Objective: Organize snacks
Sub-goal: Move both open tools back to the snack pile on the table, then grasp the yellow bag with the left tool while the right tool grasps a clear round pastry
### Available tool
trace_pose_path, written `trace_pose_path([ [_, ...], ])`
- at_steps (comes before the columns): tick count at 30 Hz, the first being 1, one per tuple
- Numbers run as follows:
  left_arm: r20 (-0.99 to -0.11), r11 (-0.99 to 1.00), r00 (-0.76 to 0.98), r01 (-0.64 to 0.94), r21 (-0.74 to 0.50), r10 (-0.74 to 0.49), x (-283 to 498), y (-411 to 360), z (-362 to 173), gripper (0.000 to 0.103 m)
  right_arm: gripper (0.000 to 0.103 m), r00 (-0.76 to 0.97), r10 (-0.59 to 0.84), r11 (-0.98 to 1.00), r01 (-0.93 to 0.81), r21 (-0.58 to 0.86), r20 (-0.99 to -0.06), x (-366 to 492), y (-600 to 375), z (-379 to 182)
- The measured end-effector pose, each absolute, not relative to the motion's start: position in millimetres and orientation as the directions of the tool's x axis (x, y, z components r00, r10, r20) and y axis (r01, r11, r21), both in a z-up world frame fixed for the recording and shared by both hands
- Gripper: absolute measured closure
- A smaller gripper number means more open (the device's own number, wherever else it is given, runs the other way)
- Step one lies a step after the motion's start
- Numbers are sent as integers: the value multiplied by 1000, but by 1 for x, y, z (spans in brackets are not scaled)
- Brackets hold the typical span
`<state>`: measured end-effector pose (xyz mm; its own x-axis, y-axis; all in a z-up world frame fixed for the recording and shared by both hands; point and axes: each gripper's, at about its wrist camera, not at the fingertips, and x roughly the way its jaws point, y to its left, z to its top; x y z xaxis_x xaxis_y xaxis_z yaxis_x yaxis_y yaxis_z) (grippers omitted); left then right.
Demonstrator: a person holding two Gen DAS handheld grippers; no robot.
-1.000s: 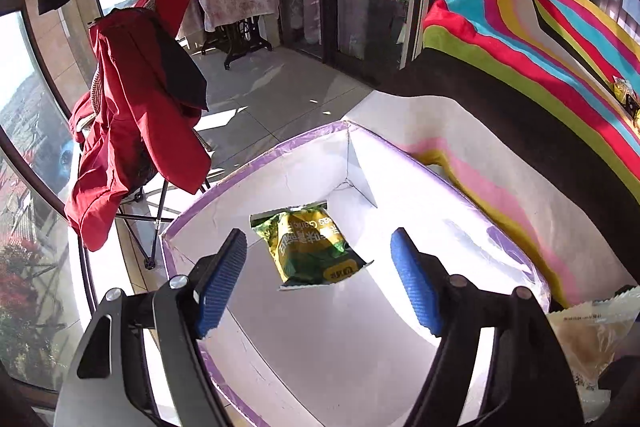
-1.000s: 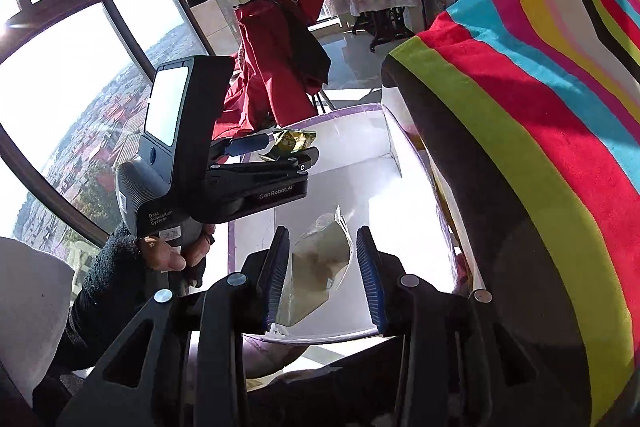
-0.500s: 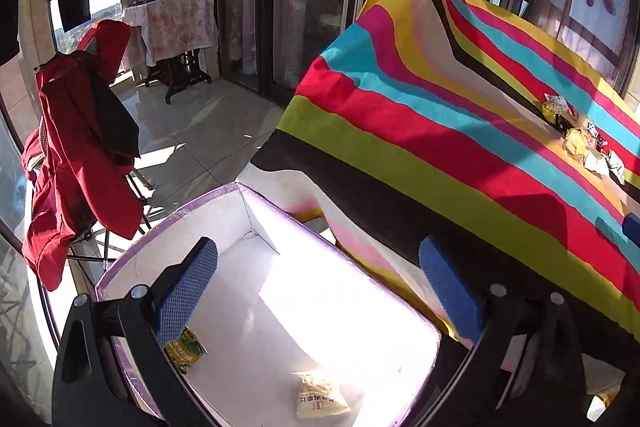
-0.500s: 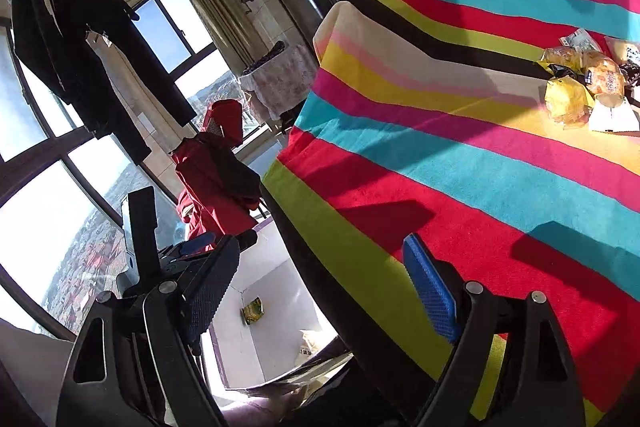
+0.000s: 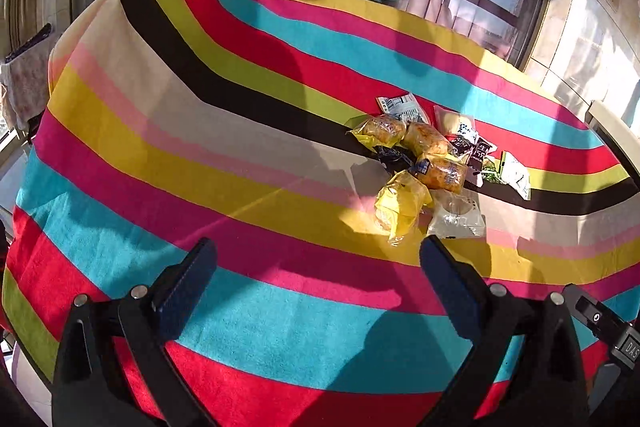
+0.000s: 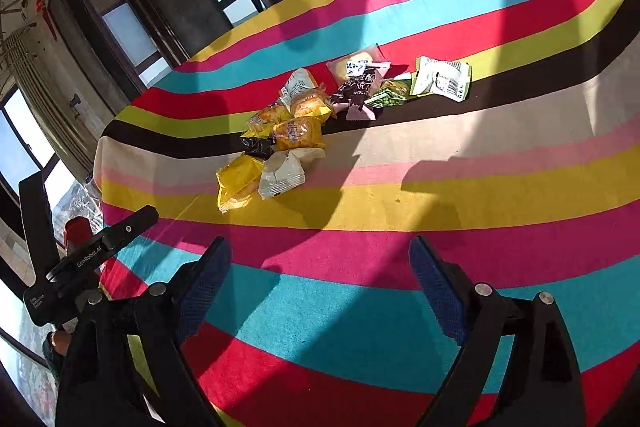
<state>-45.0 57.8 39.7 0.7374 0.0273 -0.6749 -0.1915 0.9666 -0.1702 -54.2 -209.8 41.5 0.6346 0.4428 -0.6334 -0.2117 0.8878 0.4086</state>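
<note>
Both of my tongs hung above the near part of the striped tablecloth (image 5: 224, 163), and neither held anything. My left gripper (image 5: 318, 281) had its jaws spread wide, bare cloth between the blue pads. My right gripper (image 6: 320, 281) had just been opening and stood released too, nothing between its pads. The snacks (image 6: 320, 107) lay in 1 loose heap farther out on the cloth, well beyond both sets of fingertips. Nearest me were a yellow packet (image 5: 400, 205) and, touching it, a clear-wrapped cake (image 5: 456, 215).
</note>
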Motion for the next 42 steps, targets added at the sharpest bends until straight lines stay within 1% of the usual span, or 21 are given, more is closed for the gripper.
trace_pose_path([
  [4,-698,957,712,-250,-148,78,-15,53,24,2,15,644,380,911,-136,389,-664,-48,-218,26],
  [7,-732,945,676,-291,-151,92,-7,57,11,2,15,645,360,922,-136,362,-674,-47,-213,28],
  [10,-719,930,687,-323,-174,104,-12,66,11,2,15,637,330,939,-143,313,-697,-41,-204,28],
  [13,-739,934,672,-292,-206,47,-9,70,7,2,15,635,301,953,-173,249,-712,-16,-186,30],
  [14,-743,932,667,-300,-202,54,-8,70,6,2,15,635,301,953,-173,249,-712,-16,-186,30],
  [16,-755,931,653,-311,-193,62,-6,71,4,2,15,599,348,935,-275,223,-721,3,-169,30],
  [19,-768,931,637,-313,-188,59,-3,70,3,2,15,592,352,906,-409,106,-725,26,-143,31],
  [20,-767,931,638,-313,-188,59,-3,70,3,2,15,546,425,838,-539,86,-722,37,-126,32],
  [21,-767,931,639,-313,-188,60,-3,70,3,2,15,513,467,792,-605,82,-720,40,-118,33],
  [24,-767,929,638,-318,-188,63,-3,70,3,2,15,442,530,670,-742,38,-723,41,-95,36],
  [27,-767,930,638,-317,-186,64,-3,70,3,2,15,384,514,597,-803,-2,-767,52,-72,31],
  [29,-768,929,637,-322,-184,69,-3,70,3,2,16,340,491,567,-824,-2,-802,63,-65,25],
  [31,-768,928,636,-324,-183,71,-2,70,3,2,17,292,467,561,-827,25,-835,79,-61,16],
  [32,-769,929,635,-324,-180,73,-2,70,2,2,15,274,490,547,-836,47,-827,83,-63,16],
  [33,-770,929,634,-324,-178,73,-1,69,2,2,15,244,511,539,-838,86,-824,87,-67,17],
  [36,-771,930,632,-324,-173,76,-1,68,2,2,19,208,552,555,-815,169,-807,94,-78,20],
  [37,-771,930,633,-323,-174,76,-1,68,2,2,19,222,546,556,-817,151,-808,90,-81,19],
  [38,-770,930,633,-323,-175,75,-1,68,2,2,26,257,526,564,-819,107,-810,85,-83,19],
  [39,-770,930,633,-323,-176,74,-1,69,2,2,30,287,507,568,-820,65,-813,78,-84,19],
  [41,-770,930,633,-323,-175,74,-1,68,2,2,34,328,487,569,-822,9,-809,63,-87,20],
  [42,-771,930,633,-322,-175,74,-1,68,2,2,38,357,478,577,-817,-19,-803,53,-90,20],
])
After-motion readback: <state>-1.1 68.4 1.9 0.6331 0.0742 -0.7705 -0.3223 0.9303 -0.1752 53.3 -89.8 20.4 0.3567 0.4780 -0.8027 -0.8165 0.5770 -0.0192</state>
